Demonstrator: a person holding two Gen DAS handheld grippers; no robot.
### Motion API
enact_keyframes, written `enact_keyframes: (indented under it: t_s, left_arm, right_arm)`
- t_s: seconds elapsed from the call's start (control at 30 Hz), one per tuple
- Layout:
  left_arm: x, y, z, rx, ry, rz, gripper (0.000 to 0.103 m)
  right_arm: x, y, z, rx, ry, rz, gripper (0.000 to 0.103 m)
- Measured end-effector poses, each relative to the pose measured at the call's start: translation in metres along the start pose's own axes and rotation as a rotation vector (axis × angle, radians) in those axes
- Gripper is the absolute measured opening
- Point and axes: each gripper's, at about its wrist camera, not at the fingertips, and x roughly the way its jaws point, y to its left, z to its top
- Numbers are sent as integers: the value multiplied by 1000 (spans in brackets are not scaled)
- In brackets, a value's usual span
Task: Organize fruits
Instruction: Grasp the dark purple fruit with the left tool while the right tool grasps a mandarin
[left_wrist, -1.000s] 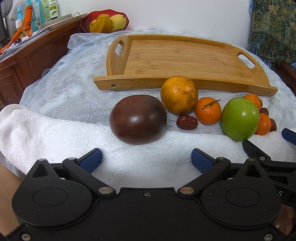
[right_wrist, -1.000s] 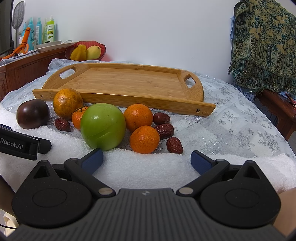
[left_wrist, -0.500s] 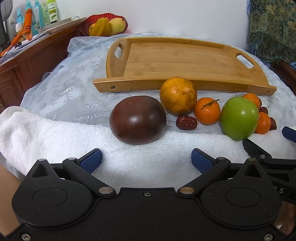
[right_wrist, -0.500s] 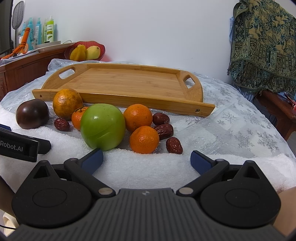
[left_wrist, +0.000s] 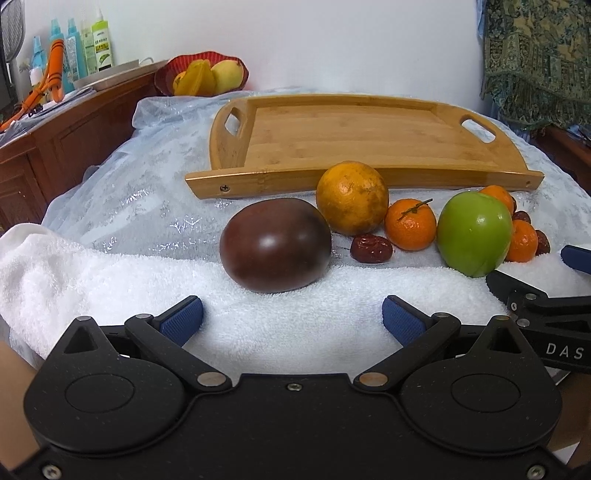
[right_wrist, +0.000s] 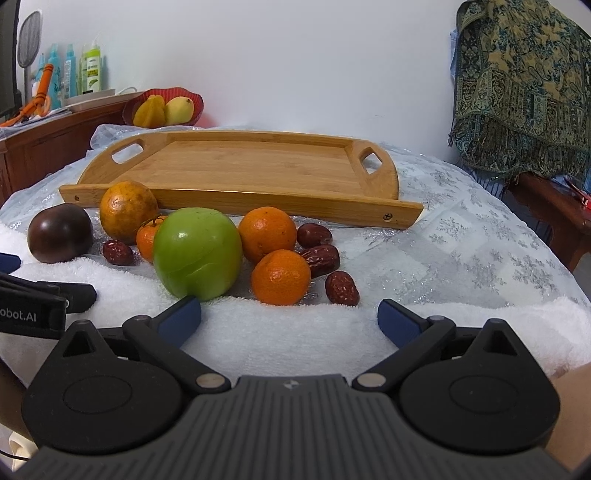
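"DAS" on right gripper (left_wrist: 576, 280), "obot.AI" on left gripper (right_wrist: 33, 295)

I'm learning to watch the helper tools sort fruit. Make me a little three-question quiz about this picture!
1. True or false: the wooden tray already has fruit on it.
2. How many small oranges lie on the table, not counting the big orange?
3. Which fruit sits right in front of the left tool? A) the green apple B) the dark purple fruit C) a red date

Key:
1. False. The tray is bare; all the loose fruit lies in front of it.
2. Three.
3. B. It rests at the edge of the white towel, between the open fingers' line of sight. The right tool is open too.
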Motion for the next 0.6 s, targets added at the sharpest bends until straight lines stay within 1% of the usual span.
enact_keyframes:
  t_s: [0.07, 0.1, 0.13, 0.17, 0.2, 0.27, 0.3, 0.33, 0.37, 0.4, 0.43, 0.47, 0.5, 0.6]
  left_arm:
    - [-3, 3, 1, -4, -3, -9, 103]
    - [-6, 5, 1, -8, -11, -11, 101]
    - [-10, 6, 1, -12, -26, -12, 96]
    - [-14, 8, 1, -18, -46, -5, 91]
    - [-18, 10, 1, -20, -71, 8, 90]
    - [-27, 12, 2, -12, -129, 25, 86]
    - [-30, 14, 3, -6, -156, 28, 86]
    - [-33, 15, 4, 3, -181, 27, 84]
    - [-35, 16, 6, 17, -198, 22, 83]
    - [-36, 16, 7, 27, -207, 18, 82]
    - [-36, 17, 8, 31, -210, 15, 79]
    - [-35, 18, 9, 34, -209, 10, 78]
    - [-34, 19, 9, 33, -207, 6, 77]
    - [-28, 21, 8, 18, -188, 0, 74]
  right_arm:
    - [-3, -1, 3, 11, -1, 10, 103]
    - [-6, -2, 3, 17, -15, 15, 103]
    - [-9, -3, 2, 20, -31, 18, 103]
    - [-12, -3, 2, 20, -48, 22, 100]
    - [-15, -3, 2, 18, -66, 26, 96]
    - [-21, -2, 2, 11, -102, 32, 90]
    - [-24, -1, 2, 7, -123, 33, 84]
    - [-27, 0, 2, 0, -142, 31, 81]
    - [-28, 1, 3, -7, -155, 27, 75]
    - [-30, 3, 3, -12, -163, 22, 67]
    - [-29, 3, 3, -14, -161, 18, 62]
    - [-29, 3, 4, -16, -155, 16, 53]
    - [-28, 3, 3, -15, -146, 12, 48]
    - [-25, 2, 2, -11, -120, 5, 42]
